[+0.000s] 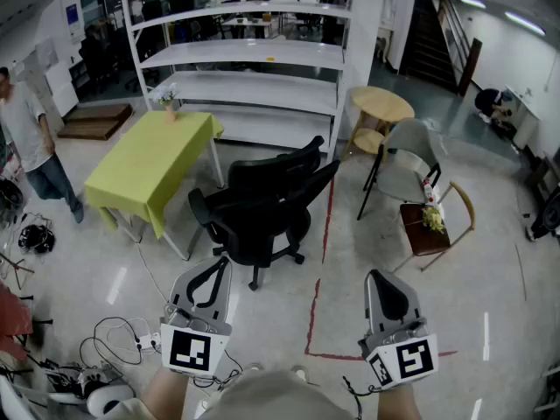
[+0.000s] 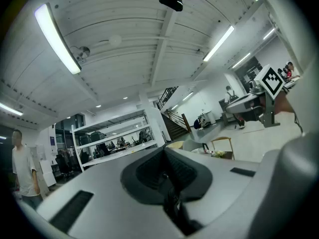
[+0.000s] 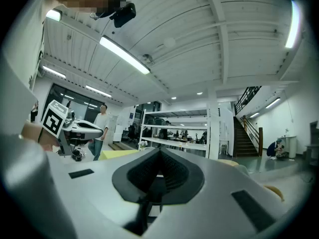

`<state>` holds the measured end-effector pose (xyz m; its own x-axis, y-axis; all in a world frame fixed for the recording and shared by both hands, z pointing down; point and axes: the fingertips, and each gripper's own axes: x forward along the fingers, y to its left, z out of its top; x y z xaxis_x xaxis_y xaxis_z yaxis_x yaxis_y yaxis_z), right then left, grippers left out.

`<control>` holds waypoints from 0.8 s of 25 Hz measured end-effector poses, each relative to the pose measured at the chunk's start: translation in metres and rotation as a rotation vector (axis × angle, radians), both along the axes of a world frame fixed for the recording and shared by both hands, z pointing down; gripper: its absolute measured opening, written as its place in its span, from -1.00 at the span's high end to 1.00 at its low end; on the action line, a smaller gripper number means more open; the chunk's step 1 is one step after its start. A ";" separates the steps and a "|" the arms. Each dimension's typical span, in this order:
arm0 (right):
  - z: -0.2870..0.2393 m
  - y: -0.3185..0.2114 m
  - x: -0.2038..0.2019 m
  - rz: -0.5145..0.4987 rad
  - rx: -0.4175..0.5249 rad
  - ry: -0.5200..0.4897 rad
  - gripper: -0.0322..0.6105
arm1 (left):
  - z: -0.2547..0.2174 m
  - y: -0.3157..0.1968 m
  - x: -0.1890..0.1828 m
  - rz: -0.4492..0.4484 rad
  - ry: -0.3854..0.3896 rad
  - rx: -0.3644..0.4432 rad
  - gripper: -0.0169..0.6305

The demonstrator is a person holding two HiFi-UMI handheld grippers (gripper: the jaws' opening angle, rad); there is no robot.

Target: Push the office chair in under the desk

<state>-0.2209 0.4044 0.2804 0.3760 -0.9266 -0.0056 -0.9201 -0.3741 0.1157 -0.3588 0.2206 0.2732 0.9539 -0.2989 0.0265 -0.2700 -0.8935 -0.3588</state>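
Your black mesh-backed office chair (image 1: 262,206) stands on the floor just beside the right end of the desk (image 1: 149,160) with the yellow-green cloth over its worktop, not under it, its back tilted towards you. A small flower pot (image 1: 168,100) sits on the desk's far corner. Red tape (image 1: 325,226) runs along the floor right of the chair, and loose cables (image 1: 118,335) lie near left. Your left claw (image 1: 219,262) and right claw (image 1: 376,276) are both closed and empty, well short of the chair.
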 end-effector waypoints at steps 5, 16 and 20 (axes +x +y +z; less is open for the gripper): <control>0.003 0.007 0.005 -0.004 0.002 -0.002 0.88 | 0.004 0.007 0.004 -0.006 -0.006 0.001 0.93; 0.012 0.035 0.022 -0.001 -0.001 -0.030 0.88 | 0.012 0.031 0.013 -0.026 -0.038 0.006 0.93; 0.019 0.048 0.027 -0.017 -0.016 -0.041 0.88 | 0.015 0.045 0.019 -0.037 -0.046 0.020 0.93</control>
<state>-0.1939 0.4525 0.2995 0.3594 -0.9329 0.0242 -0.9306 -0.3564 0.0835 -0.3395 0.2655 0.2883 0.9400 -0.3351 0.0635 -0.2859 -0.8756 -0.3893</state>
